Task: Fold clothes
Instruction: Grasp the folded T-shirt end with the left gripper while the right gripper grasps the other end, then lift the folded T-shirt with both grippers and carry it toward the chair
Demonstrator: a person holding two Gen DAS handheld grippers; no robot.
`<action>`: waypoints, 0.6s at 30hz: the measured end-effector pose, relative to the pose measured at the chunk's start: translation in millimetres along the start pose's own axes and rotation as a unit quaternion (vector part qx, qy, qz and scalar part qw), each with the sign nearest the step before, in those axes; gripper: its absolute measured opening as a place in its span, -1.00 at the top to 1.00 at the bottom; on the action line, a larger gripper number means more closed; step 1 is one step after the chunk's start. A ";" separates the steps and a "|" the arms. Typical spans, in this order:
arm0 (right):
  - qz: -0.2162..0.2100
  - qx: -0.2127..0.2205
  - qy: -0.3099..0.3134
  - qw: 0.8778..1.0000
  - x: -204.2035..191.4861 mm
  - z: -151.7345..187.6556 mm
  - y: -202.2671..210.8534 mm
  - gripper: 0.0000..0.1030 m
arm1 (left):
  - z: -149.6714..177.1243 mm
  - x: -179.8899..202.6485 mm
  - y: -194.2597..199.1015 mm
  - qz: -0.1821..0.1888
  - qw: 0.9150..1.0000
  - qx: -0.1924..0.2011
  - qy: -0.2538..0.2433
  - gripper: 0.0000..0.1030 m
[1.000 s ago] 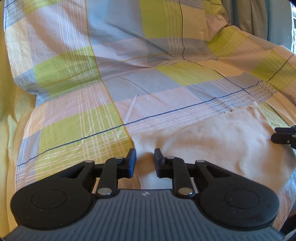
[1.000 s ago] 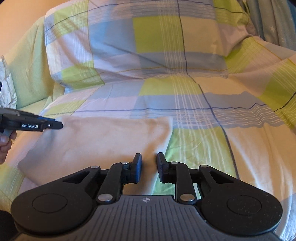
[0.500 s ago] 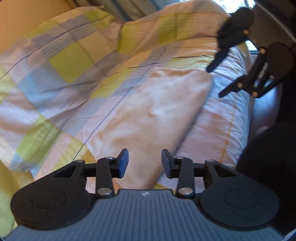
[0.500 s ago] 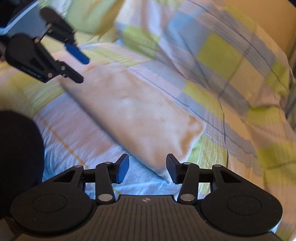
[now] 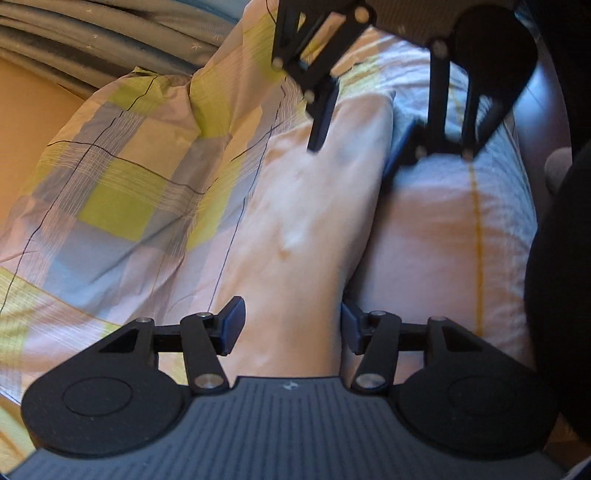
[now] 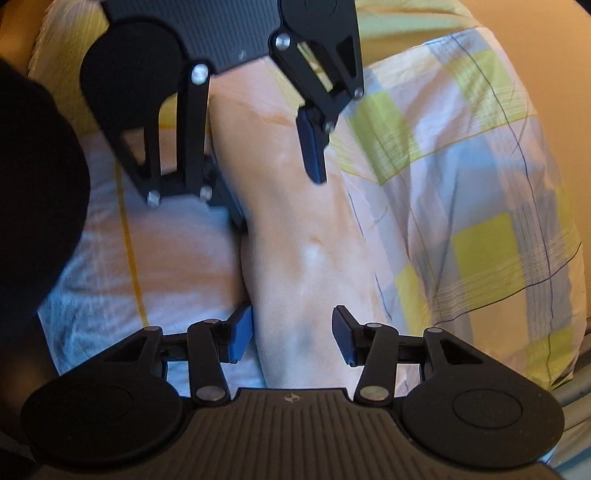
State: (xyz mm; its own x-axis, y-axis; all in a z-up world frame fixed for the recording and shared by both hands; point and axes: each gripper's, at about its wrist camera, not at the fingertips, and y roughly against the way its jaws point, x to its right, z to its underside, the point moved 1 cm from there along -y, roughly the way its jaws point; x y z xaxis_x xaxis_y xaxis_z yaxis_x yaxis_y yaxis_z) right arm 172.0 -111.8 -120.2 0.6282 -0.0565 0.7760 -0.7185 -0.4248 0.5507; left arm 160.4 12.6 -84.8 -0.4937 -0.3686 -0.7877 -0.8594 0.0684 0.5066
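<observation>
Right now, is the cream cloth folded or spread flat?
Folded: the cream cloth lies as a narrow thick strip with rounded doubled edges on the checked bedding.

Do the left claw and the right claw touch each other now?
Apart. The left wrist view shows a long stretch of cream cloth between the left claw, its jaws opening astride the cloth, and the right claw.

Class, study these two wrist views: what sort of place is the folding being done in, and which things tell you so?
Most likely a bedroom. A checked yellow, blue and white duvet cover spreads over a soft bed, a folded peach cloth lies on it, and grey-blue star-dotted bedding is bunched behind.
</observation>
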 end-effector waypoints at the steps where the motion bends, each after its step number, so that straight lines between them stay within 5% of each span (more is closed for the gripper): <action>1: 0.007 -0.011 0.003 1.000 2.1 5.9 -0.9 0.09 | 5.1 -2.3 -1.2 -0.007 1.000 -0.010 -0.006 0.01; 9: 0.036 -0.056 0.029 0.997 -1.0 14.8 -11.8 0.34 | 8.6 2.2 -12.5 -0.012 0.998 -0.035 -0.051 0.52; 11: 0.037 -0.066 0.043 0.996 -4.1 10.9 -15.6 0.42 | 8.7 5.1 -15.4 -0.005 0.997 -0.041 -0.063 0.83; 14: 0.025 -0.072 0.031 0.997 1.3 9.5 -17.5 0.82 | 9.3 5.7 -13.6 0.000 0.996 -0.041 -0.075 0.91; 18: 0.036 -0.064 0.005 0.997 16.5 8.5 -4.3 0.88 | 3.6 -9.7 1.5 -0.032 0.996 -0.022 -0.085 0.93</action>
State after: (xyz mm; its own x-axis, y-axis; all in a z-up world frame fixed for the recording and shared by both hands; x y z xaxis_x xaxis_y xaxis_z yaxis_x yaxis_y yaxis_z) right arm 188.0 -118.6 -112.4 0.5705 -0.0730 0.8180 -0.7947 -0.3005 0.5274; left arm 163.4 19.6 -77.7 -0.4559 -0.2082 -0.8654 -0.8855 0.0082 0.4645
